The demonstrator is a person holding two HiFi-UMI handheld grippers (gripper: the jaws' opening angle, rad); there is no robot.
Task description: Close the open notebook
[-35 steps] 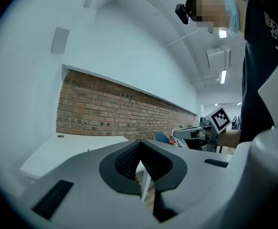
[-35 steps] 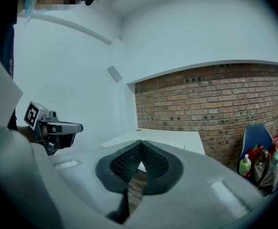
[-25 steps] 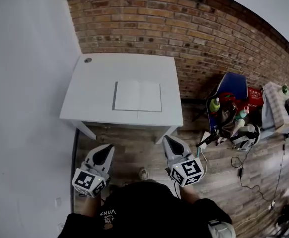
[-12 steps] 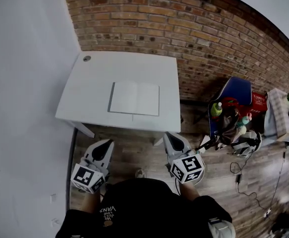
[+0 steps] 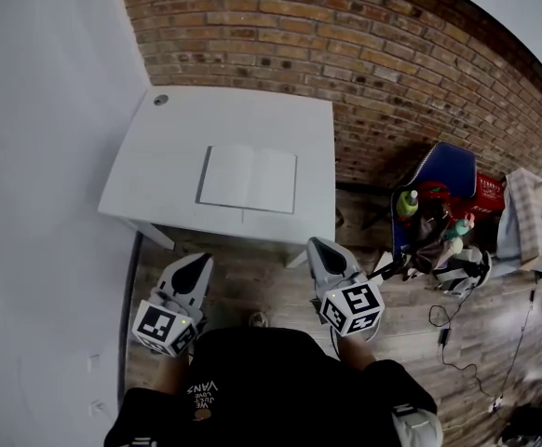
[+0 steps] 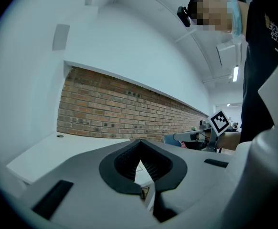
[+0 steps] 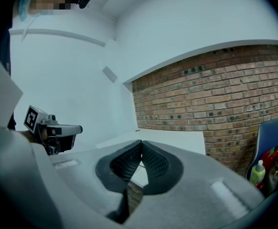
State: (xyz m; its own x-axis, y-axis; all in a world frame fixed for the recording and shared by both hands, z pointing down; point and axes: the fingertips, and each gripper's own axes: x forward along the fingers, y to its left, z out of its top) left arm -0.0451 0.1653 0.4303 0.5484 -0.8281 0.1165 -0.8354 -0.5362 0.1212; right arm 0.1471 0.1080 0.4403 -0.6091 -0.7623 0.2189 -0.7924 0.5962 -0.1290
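Two grippers hang above the wood floor (image 5: 252, 282), short of the table (image 5: 234, 119) and touching nothing. At 7 o'clock in the head view the left gripper (image 5: 199, 261) has its jaws clenched together, tips meeting, nothing between them. At 5 o'clock the right gripper (image 5: 316, 246) is the same: jaws pressed tip to tip and empty. Both point toward 12 o'clock, at the table's near edge. The notebook (image 5: 248, 178) lies open and flat on the white table, blank pages up, nearer the 6 o'clock edge than the far one, well apart from both grippers and between their lines of aim. A brick wall (image 5: 364, 54) runs behind the table at 12 o'clock. A blue chair (image 5: 443, 170) stands at the table's 3 o'clock, with a green bottle (image 5: 407, 203) beside it
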